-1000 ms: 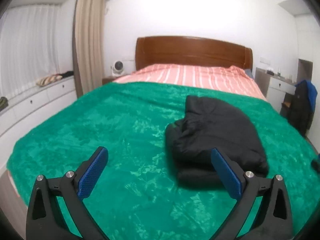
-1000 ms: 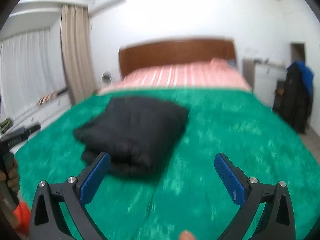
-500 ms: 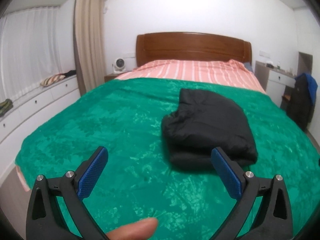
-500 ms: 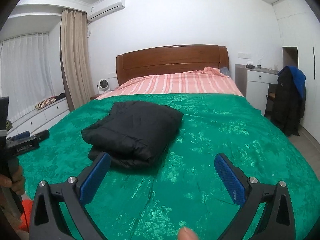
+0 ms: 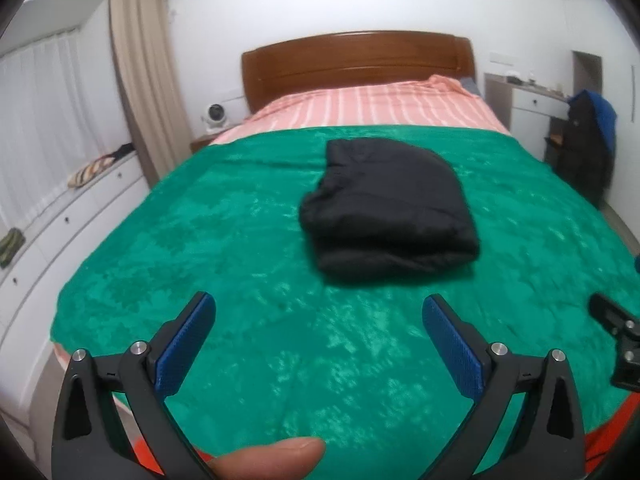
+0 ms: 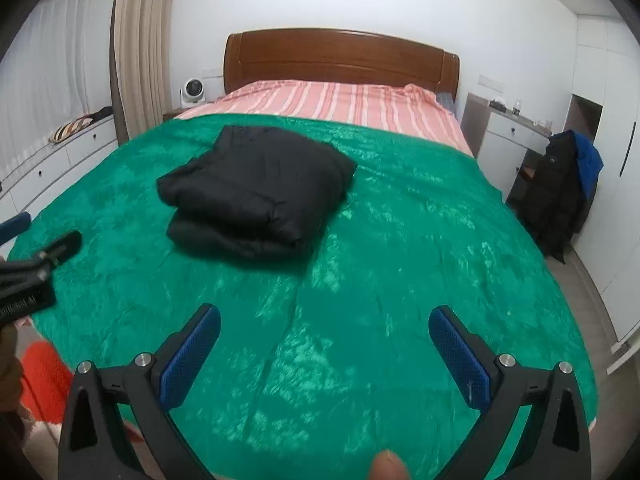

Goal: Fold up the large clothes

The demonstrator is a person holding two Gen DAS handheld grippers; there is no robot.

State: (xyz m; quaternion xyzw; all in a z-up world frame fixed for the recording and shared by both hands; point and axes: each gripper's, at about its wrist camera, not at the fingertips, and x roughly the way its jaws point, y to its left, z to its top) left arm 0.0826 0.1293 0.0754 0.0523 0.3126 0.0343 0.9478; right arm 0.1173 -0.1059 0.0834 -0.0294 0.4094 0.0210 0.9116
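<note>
Green velvet bedspread covers the bed, and mid-bed lies the black padded jacket, doubled into a thick bundle. Left gripper hovers near the foot edge, fingers spread wide and empty; right gripper likewise, well short of the jacket. Folding looks finished; next, probably only a check or tidying press.

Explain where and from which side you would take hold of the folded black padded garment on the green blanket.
Grip the folded black padded garment at its near edge, where the stacked layers show as a thick rounded fold facing the cameras. Come from the foot of the green blanket, jaws low and level, probably pinching all layers together so the bundle stays folded.
</note>
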